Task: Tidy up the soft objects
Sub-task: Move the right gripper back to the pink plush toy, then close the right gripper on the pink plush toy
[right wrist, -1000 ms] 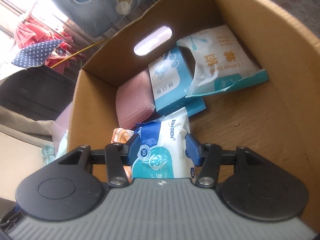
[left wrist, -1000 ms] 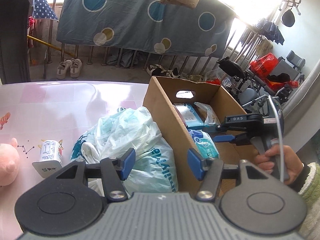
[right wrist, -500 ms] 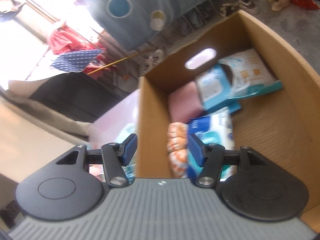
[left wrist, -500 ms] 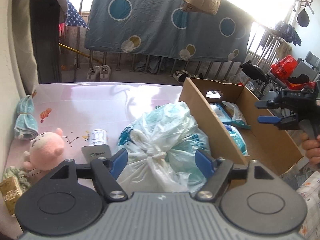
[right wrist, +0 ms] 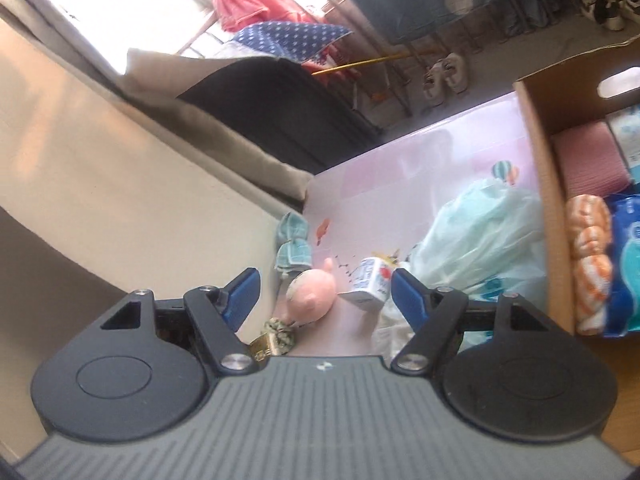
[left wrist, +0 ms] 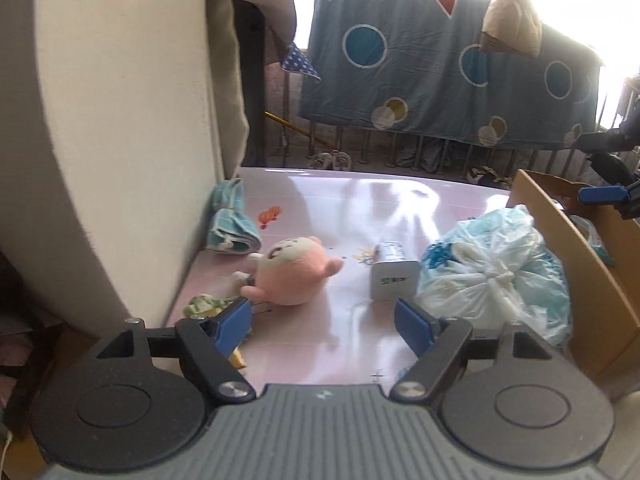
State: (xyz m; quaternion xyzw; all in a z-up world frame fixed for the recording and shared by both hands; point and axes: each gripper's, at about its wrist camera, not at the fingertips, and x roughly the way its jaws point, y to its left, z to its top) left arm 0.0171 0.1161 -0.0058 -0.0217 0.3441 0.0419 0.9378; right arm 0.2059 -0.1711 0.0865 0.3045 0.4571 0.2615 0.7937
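Table (left wrist: 320,204): glossy pink (balloon prints).
Centre: pink plush (left wrist: 294,276), carton (left wrist: 394,280).
Left: teal cloth (left wrist: 232,220).
Right: plastic bag (left wrist: 496,268), cardboard box (left wrist: 592,280).

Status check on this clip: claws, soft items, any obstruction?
Left claw open, empty. Right claw open, empty. Pink plush toy on pink table, outside cardboard box. White carton lies beside toy.
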